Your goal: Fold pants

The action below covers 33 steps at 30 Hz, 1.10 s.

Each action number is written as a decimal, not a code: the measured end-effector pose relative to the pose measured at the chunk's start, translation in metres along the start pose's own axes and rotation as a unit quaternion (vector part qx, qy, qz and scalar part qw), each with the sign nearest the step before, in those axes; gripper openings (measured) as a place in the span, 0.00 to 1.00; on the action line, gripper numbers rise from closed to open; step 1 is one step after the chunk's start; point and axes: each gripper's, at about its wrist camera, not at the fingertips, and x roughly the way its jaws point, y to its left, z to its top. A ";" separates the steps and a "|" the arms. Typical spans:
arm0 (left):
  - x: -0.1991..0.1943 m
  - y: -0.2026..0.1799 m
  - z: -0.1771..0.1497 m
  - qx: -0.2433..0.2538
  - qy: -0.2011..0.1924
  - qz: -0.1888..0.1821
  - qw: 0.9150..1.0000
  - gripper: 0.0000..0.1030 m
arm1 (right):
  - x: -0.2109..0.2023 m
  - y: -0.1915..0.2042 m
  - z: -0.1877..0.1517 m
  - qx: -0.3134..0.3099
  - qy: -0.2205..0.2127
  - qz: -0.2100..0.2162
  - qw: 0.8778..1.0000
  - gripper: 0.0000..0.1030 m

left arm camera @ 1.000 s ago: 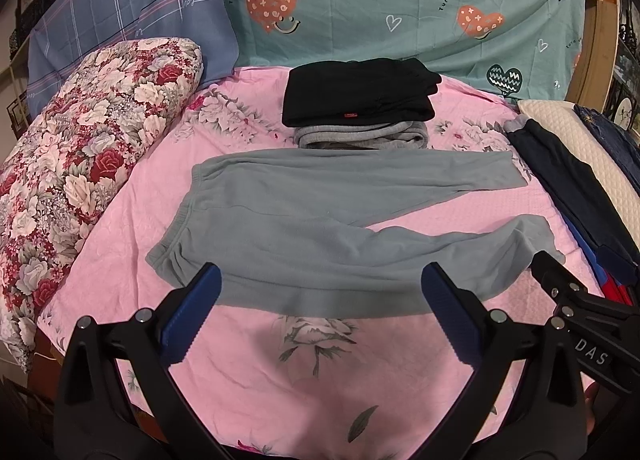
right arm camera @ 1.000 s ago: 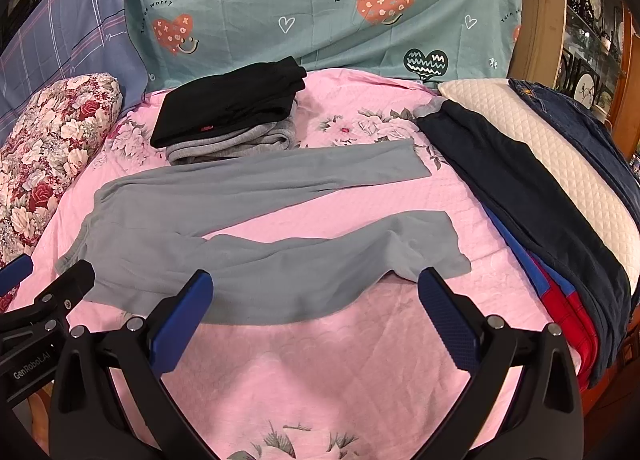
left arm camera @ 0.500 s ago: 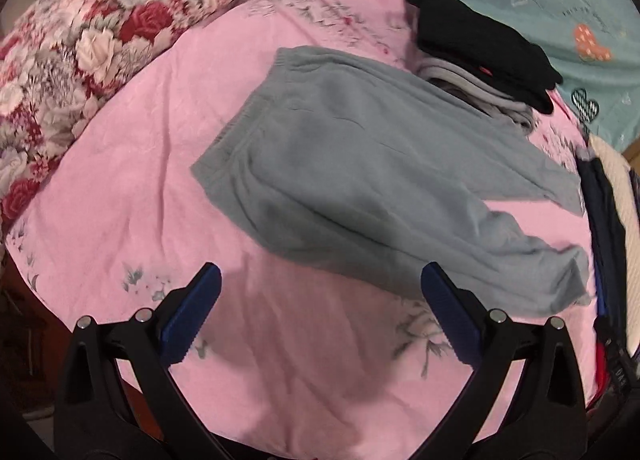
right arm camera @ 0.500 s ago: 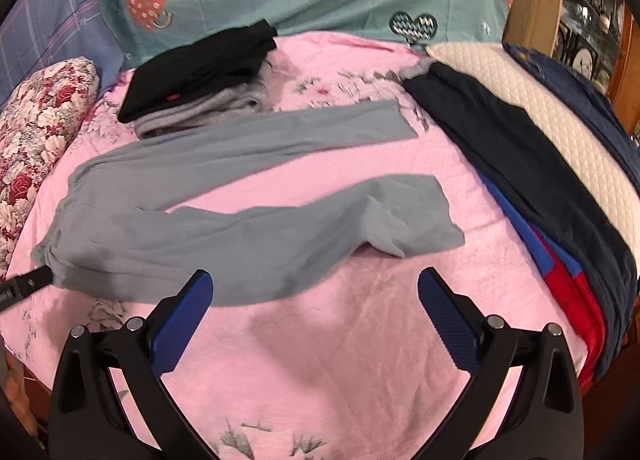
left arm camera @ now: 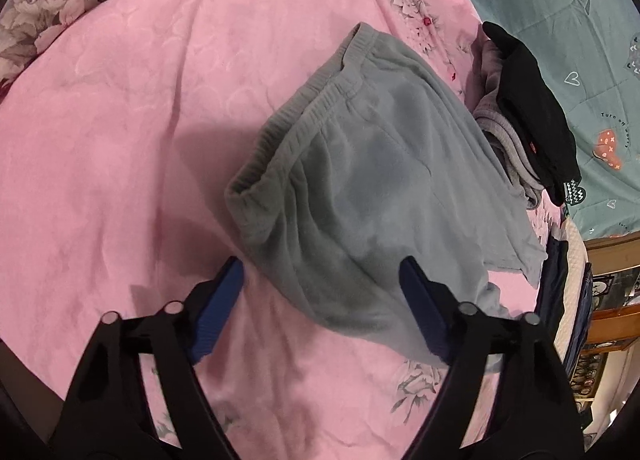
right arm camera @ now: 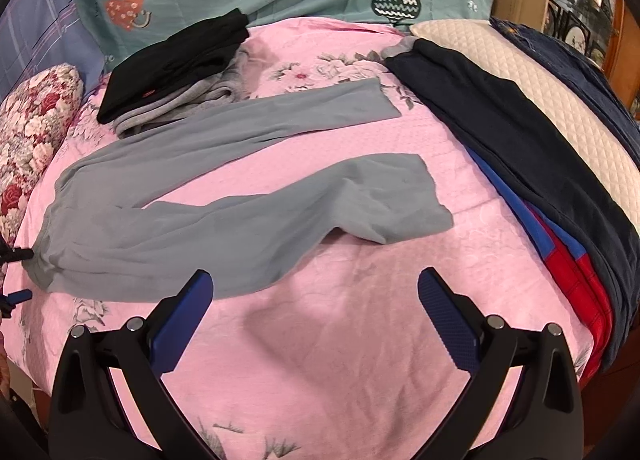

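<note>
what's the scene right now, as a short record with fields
surface: pink floral bedspread
garment: grey pants lying flat, legs spread apart, unfolded
left gripper: at the waistband end, jaws closing, pants fabric between them
right gripper: jaws open, nothing between them, short of the nearer leg
folded stack: black garment on a grey garment
side pile: dark navy clothes

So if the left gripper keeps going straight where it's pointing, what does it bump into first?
Most likely the grey pants. The left gripper points down at their waist end, and its closing jaws already have that cloth between them. Whether the fingers touch it yet is hard to tell.
</note>
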 end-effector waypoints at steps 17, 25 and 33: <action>-0.007 0.051 0.009 -0.050 -0.060 -0.022 0.997 0.05 | -0.005 -0.152 0.022 0.190 0.062 0.024 0.980 0.99; -0.005 0.048 0.014 -0.034 -0.057 -0.012 0.998 0.05 | 0.061 -0.131 0.038 0.151 0.122 0.062 0.979 0.99; -0.004 0.046 0.014 -0.030 -0.056 -0.004 0.998 0.05 | 0.112 -0.124 0.047 0.107 0.139 0.022 0.984 0.62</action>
